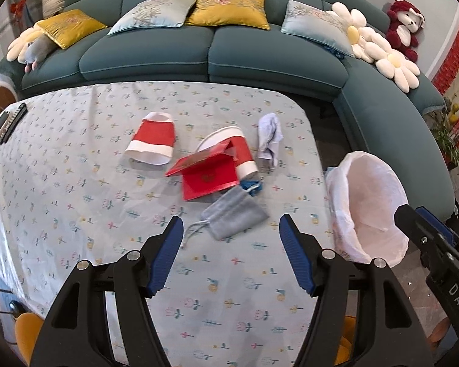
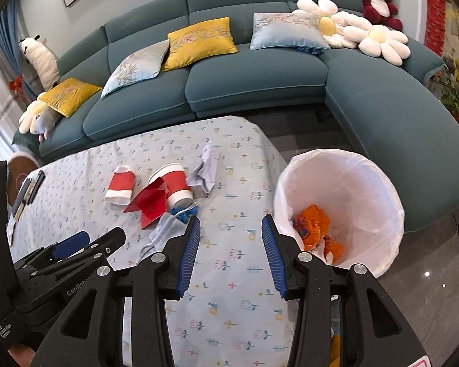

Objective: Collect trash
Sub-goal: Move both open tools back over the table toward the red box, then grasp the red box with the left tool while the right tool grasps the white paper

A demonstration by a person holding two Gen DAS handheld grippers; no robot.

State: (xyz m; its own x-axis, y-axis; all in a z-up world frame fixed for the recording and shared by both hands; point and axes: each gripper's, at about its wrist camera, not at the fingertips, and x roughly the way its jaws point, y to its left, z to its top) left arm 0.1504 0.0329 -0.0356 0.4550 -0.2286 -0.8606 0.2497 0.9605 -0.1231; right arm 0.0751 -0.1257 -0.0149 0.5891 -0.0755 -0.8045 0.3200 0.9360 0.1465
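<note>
While a dark teal sofa [image 1: 217, 52] fills the back of both views, the table [image 1: 76, 183] in front of it carries a pale cloth with small flowers, and the trash lies near its middle. Beside the right edge of the table stands a bin [image 2: 361, 183] with a white bag lining; inside it sits some crumpled orange waste [image 2: 313, 224]. On the cloth, a red paper cup [image 1: 243, 153] with white rims lies on its side, and a flattened red and white cup [image 1: 153, 142] lies apart to its left. A folded red card [image 1: 209, 174] leans against the lying cup. A crumpled pale tissue [image 1: 269, 139] lies just beside the cup on the right. A grey drawstring pouch [image 1: 234, 214] lies nearest, next to a small blue scrap [image 1: 252, 186]. The left gripper [image 1: 231, 255] hangs over the pouch with jaws spread and empty. The right gripper [image 2: 231, 258] is also released, over bare cloth between pouch and bin.
</note>
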